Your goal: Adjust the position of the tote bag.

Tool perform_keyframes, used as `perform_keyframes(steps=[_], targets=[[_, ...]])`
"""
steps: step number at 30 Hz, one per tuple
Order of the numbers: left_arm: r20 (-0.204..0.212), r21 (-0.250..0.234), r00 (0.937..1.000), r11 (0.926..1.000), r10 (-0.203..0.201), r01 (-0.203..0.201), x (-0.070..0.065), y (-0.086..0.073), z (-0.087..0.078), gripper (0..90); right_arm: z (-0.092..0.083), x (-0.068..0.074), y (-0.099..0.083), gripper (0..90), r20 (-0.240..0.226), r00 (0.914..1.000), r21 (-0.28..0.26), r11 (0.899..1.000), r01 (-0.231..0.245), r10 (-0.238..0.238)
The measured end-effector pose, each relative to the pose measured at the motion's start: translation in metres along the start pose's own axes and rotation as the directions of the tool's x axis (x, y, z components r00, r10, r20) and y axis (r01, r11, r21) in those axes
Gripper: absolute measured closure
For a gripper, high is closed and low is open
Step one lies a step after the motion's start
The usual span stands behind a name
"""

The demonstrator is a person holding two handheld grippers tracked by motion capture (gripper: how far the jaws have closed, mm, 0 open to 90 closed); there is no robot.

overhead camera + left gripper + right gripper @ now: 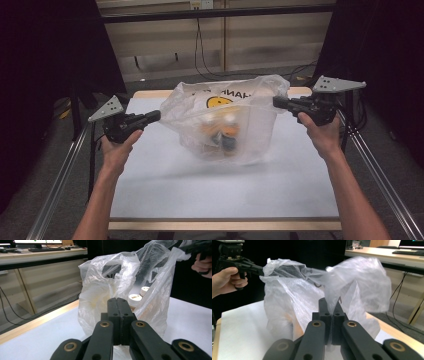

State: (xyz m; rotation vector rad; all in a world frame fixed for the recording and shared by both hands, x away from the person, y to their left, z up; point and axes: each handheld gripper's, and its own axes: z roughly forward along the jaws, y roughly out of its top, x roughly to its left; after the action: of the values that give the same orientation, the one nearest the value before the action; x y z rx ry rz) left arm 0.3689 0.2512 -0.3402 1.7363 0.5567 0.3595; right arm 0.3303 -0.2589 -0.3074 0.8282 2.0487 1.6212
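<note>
The clear thin plastic bag (225, 120) sits mid-frame on the white worktop (165, 185), stretched between both tools. The left hand-held gripper (156, 116) and right hand-held gripper (276, 102) each clench a bag edge. Its lettering is unreadable.

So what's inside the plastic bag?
Through the bag, a couple of white-lidded containers with orange sides show. The film blurs labels and anything beneath them.

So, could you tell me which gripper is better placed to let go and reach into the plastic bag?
Probably the left gripper: from its side the plastic bag gapes open onto the white-lidded containers. The right gripper faces only bunched film.
</note>
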Motion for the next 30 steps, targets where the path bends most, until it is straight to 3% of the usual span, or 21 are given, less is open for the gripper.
perform_keyframes(steps=[6, 9, 17, 25, 30], targets=[[-0.015, 0.023, 0.9999, 0.9997, 0.001, 0.000, 0.000, -0.004, -0.001, 90.0, 0.002, -0.001, -0.014, 90.0, -0.013, 0.9996, 0.007, 1.000, -0.025, 0.025], [-0.010, 0.038, 0.9999, 0.9993, -0.002, 0.003, 0.002, -0.011, -0.001, 90.0, 0.005, 0.000, -0.024, 90.0, -0.008, 0.9996, 0.053, 0.998, -0.026, 0.026], [-0.002, 0.087, 1.0000, 0.9962, -0.005, 0.006, 0.005, -0.025, 0.006, 90.0, 0.010, -0.001, -0.041, 90.0, 0.001, 0.9990, 0.096, 0.994, -0.045, 0.045], [0.000, 0.156, 0.9997, 0.9875, -0.026, 0.025, 0.009, -0.040, 0.017, 90.0, 0.019, -0.005, -0.073, 90.0, -0.004, 0.9962, 0.163, 0.983, -0.085, 0.087], [-0.002, 0.212, 0.9998, 0.9771, -0.020, 0.020, 0.008, -0.052, 0.029, 90.0, 0.020, -0.009, -0.084, 90.0, 0.017, 0.9949, 0.198, 0.975, -0.101, 0.100]])
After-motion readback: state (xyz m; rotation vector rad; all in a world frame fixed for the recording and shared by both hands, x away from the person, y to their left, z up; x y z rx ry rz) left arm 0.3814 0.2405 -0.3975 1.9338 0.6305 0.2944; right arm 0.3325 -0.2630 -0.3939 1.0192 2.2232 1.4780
